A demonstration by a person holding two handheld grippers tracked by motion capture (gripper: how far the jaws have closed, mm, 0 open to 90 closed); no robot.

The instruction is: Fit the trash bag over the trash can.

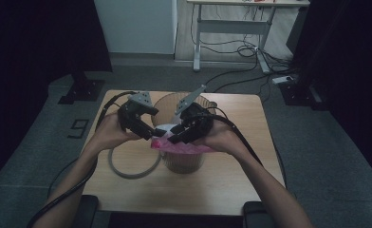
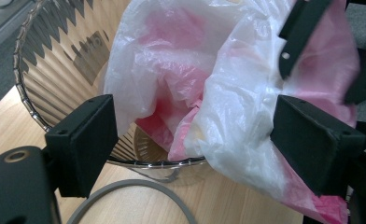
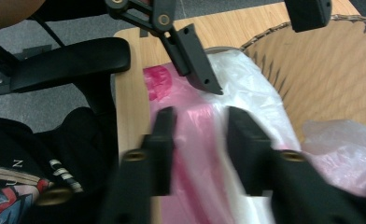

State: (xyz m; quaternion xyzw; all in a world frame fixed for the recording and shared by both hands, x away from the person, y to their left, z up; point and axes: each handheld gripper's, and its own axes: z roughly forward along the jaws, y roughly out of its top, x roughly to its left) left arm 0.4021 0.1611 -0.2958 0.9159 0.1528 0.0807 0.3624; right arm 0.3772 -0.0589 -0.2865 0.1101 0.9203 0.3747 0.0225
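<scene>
The desk (image 1: 212, 185) is a light wooden one, and everything else is placed here against the basket (image 1: 184, 161), a ribbed round bin that stands near the desk's middle. In the left gripper view its metal rim and pleated inner wall (image 2: 55, 70) show clearly.

Draped over the basket's near rim lies the plastic bag (image 1: 174, 145), a thin pink and white liner; part of it hangs outside the rim toward the person, and part bunches up over the basket's mouth (image 2: 181, 79).

A grey ring (image 1: 127, 172) lies flat on the desk just left of the basket, touching or almost touching its foot (image 2: 125, 186).

The left gripper (image 1: 146, 130) hangs at the basket's left rim. Its jaws stand wide apart, released: one is at the rim, clear of the film, while the other lies against the bag's outer fold (image 2: 195, 140), and nothing is pinched between them.

The right gripper (image 1: 174, 137) sits over the basket's near rim, jaw tips close to the left one's. Its jaws stand partly apart astride the pink film (image 3: 200, 154); the picture there is blurred, so I cannot tell whether they nip the bag or merely bracket it.
</scene>
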